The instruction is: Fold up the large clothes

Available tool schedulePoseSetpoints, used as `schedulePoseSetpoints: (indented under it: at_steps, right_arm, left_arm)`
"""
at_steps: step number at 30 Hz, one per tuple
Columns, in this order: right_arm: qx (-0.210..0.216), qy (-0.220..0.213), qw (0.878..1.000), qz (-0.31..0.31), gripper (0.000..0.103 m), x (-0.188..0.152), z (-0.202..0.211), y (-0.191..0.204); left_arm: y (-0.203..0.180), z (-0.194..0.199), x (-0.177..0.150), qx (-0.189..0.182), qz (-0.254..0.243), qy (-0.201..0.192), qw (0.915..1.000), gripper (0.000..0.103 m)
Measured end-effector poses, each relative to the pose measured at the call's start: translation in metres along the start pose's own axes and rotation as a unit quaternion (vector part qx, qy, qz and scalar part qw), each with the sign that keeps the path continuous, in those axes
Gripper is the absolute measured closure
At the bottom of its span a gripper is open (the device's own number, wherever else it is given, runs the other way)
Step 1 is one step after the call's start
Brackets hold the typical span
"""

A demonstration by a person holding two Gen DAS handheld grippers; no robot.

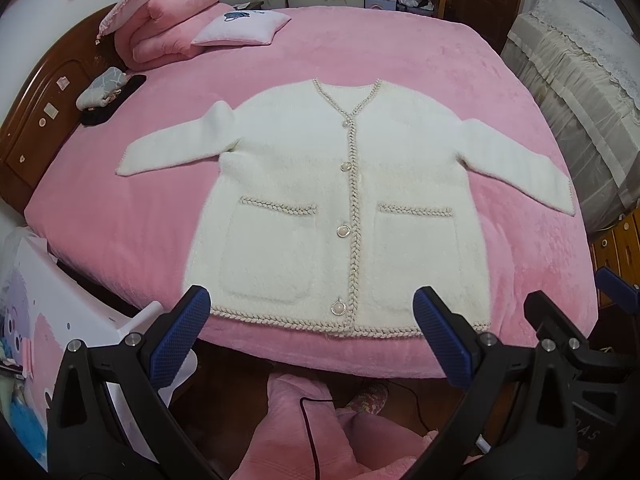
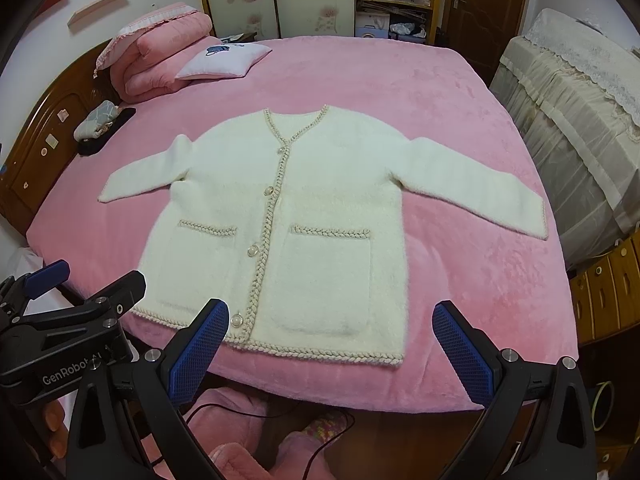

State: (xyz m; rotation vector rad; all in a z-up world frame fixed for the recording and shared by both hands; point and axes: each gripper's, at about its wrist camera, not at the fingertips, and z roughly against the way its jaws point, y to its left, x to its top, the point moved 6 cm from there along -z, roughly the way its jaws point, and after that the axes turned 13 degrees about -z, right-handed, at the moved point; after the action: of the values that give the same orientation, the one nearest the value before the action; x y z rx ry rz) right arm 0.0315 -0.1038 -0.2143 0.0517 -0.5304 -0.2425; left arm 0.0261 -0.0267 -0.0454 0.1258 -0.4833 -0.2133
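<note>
A white fluffy cardigan (image 1: 332,208) with braided beige trim, pearl buttons and two front pockets lies flat and face up on the pink bed, both sleeves spread out. It also shows in the right wrist view (image 2: 288,232). My left gripper (image 1: 312,308) is open and empty, held above the bed's near edge in front of the hem. My right gripper (image 2: 328,320) is open and empty, over the hem's right half. The right gripper shows at the right edge of the left wrist view (image 1: 576,312), and the left gripper at the left edge of the right wrist view (image 2: 84,280).
The pink bed (image 1: 360,52) has a folded pink quilt (image 1: 168,24), a small pillow (image 1: 240,28) and a grey bundle (image 1: 102,88) near the wooden headboard (image 1: 36,120). A cloth-covered cabinet (image 1: 580,92) stands at the right. A white box (image 1: 48,320) stands at the left.
</note>
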Motion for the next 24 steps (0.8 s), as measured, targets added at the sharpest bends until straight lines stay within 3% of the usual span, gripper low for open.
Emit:
schedulePoseSetpoints:
  at_steps: [18, 24]
  right_arm:
    - [-0.004, -0.001, 1.000, -0.020, 0.000, -0.005, -0.004, -0.004]
    - [0.013, -0.003, 0.999, -0.041, 0.000, 0.000, -0.006, 0.001]
  left_arm:
    - [0.001, 0.003, -0.003, -0.017, -0.002, -0.010, 0.9998, 0.003]
    - [0.007, 0.002, 0.003, -0.029, -0.008, -0.015, 0.9994, 0.003]
